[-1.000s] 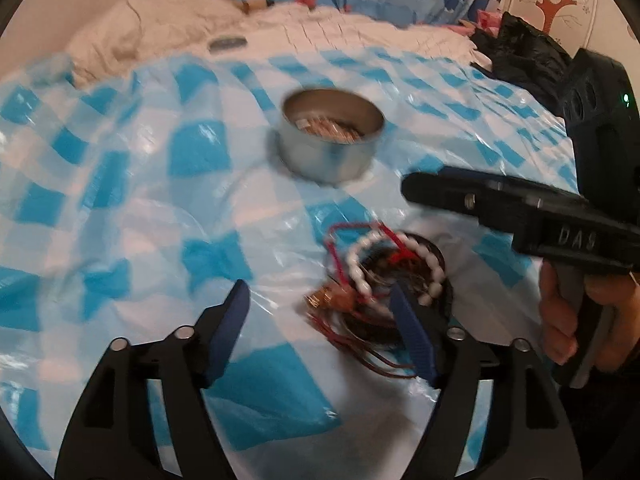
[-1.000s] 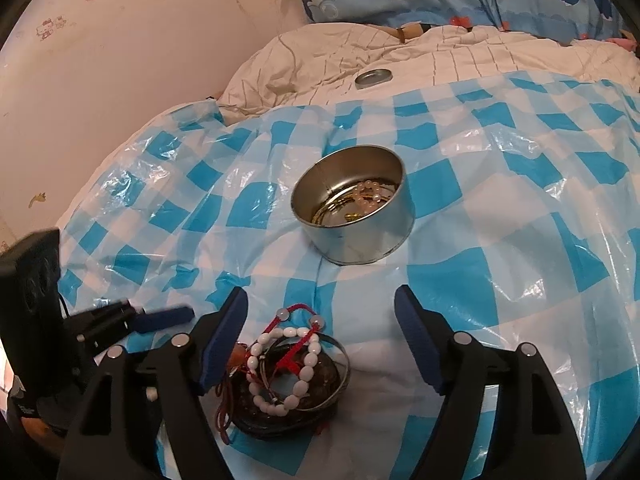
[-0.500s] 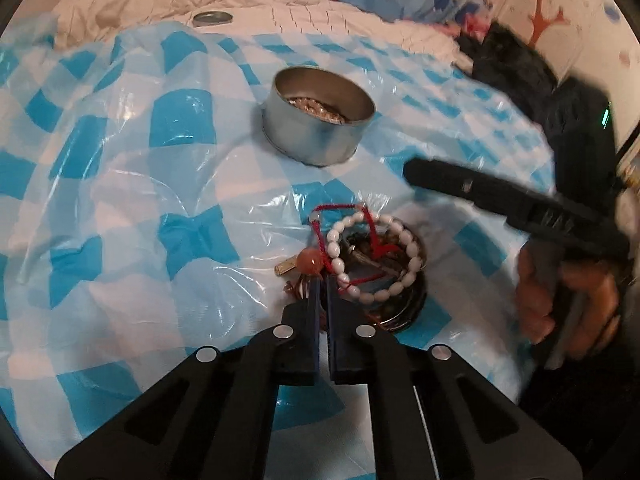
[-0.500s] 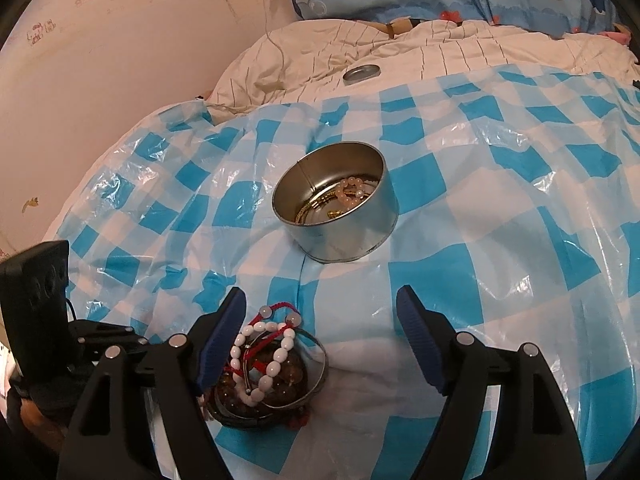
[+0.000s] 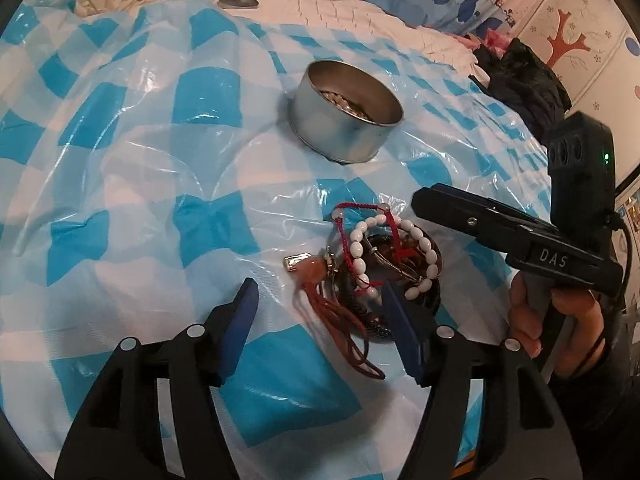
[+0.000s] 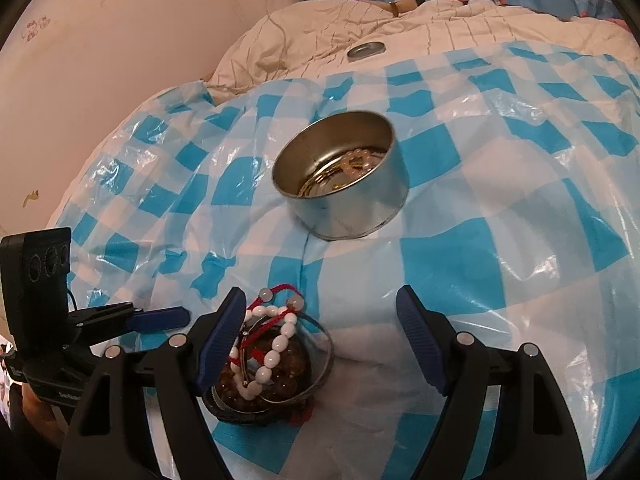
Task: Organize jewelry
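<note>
A heap of jewelry (image 5: 384, 264) lies on the blue-checked plastic sheet: a white bead bracelet (image 5: 424, 248), red cord, dark beads, a metal bangle and an orange tasselled pendant (image 5: 310, 270). My left gripper (image 5: 324, 320) is open, its fingers either side of the pendant's tassel. My right gripper (image 6: 320, 332) is open above the heap (image 6: 272, 364); its left finger is beside the white beads. A round metal tin (image 5: 344, 114) with some jewelry inside stands beyond the heap, also in the right wrist view (image 6: 344, 172).
The tin's lid (image 6: 365, 50) lies on the cream quilt (image 6: 400, 28) at the back. Black clothing (image 5: 520, 80) lies at the far right. The plastic sheet (image 5: 140, 160) is wrinkled and domed. A wall (image 6: 100, 40) is to the left.
My left gripper, shut half a second ago near the pendant, has opened and now straddles the tassel. My right gripper has moved lower and closer to the heap.
</note>
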`<state>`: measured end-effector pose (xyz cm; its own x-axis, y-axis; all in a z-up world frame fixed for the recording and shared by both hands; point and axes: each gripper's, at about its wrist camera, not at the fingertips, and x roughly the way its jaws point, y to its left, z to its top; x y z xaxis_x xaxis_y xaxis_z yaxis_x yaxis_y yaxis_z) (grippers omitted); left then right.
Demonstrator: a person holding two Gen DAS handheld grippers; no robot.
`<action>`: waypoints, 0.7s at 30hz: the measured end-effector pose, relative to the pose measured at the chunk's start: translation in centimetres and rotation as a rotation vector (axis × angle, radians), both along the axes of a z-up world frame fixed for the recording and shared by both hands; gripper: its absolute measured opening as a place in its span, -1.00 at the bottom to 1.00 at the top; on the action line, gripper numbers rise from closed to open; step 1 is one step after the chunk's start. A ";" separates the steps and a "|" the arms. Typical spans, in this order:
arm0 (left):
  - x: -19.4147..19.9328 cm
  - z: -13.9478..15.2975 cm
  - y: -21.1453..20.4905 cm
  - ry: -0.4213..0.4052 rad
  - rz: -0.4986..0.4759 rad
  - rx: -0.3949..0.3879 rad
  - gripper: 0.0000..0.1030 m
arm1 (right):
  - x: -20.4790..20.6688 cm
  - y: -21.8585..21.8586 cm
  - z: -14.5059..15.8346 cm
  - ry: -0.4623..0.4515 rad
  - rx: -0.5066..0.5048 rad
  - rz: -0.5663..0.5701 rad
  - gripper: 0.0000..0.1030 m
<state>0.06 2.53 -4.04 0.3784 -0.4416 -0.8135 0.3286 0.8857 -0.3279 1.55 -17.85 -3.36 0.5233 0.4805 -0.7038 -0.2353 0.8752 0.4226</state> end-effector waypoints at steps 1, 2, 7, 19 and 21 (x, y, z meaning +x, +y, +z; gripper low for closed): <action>0.0 0.0 0.0 -0.004 -0.007 -0.004 -0.49 | 0.0 0.2 0.0 -0.001 -0.001 0.005 0.45; 0.0 -0.2 -0.3 0.014 -0.031 -0.001 -0.78 | 0.1 0.4 -0.1 -0.003 -0.002 0.011 0.45; -0.7 0.7 -0.3 -0.026 -0.065 0.016 -0.97 | 0.5 1.6 -0.3 -0.005 -0.020 0.040 0.45; -0.3 4.5 5.6 -0.124 0.112 -0.050 -0.98 | 0.2 6.0 -0.7 -0.047 -0.137 0.189 -0.66; -0.2 4.5 5.6 -0.125 0.109 -0.050 -0.98 | 0.0 6.0 -0.3 -0.068 -0.141 0.187 -0.78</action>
